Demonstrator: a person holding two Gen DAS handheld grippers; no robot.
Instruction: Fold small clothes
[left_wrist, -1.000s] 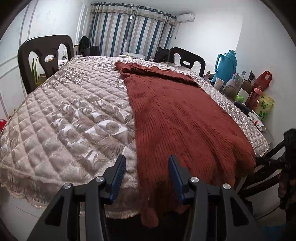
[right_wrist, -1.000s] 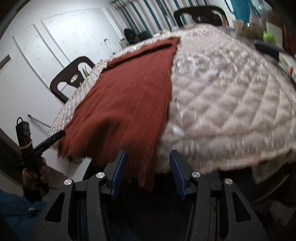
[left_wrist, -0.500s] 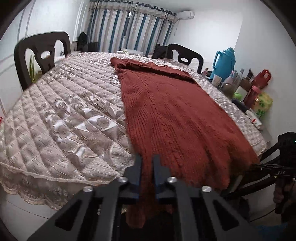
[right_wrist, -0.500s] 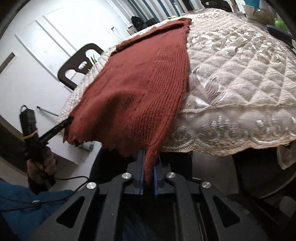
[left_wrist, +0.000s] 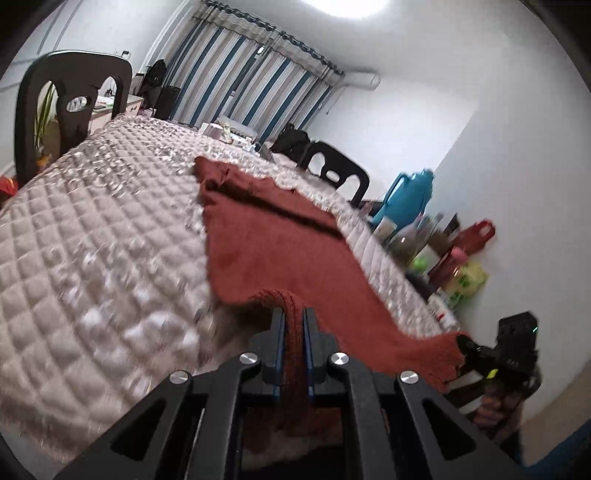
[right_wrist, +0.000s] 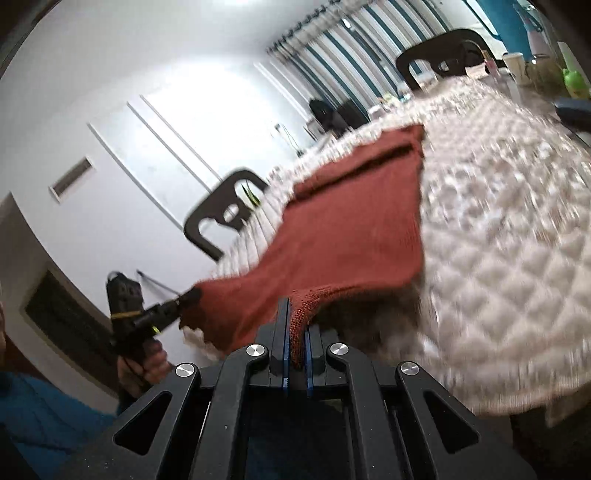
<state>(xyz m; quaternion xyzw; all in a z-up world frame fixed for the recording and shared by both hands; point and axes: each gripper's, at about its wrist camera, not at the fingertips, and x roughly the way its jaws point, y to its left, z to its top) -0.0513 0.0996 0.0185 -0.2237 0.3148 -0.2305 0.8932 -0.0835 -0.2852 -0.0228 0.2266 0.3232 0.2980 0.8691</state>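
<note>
Both hem corners of the rust knit garment (left_wrist: 280, 254) now hang lifted off the desk's (left_wrist: 92, 258) near edge. My left fingers (left_wrist: 292, 325) and right fingers (right_wrist: 295, 325) each pinch a corner. Its far end lies flat on the desk; the fold is barely begun, I judge.

Quilted table (left_wrist: 92, 258) open — bottles (left_wrist: 436, 254) right.

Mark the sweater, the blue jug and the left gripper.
sweater (left_wrist: 280, 254), left wrist view, flat middle of the knit.
blue jug (left_wrist: 406, 195), left wrist view, its body.
left gripper (left_wrist: 293, 319), left wrist view, between fingertips clamping the hem.
</note>
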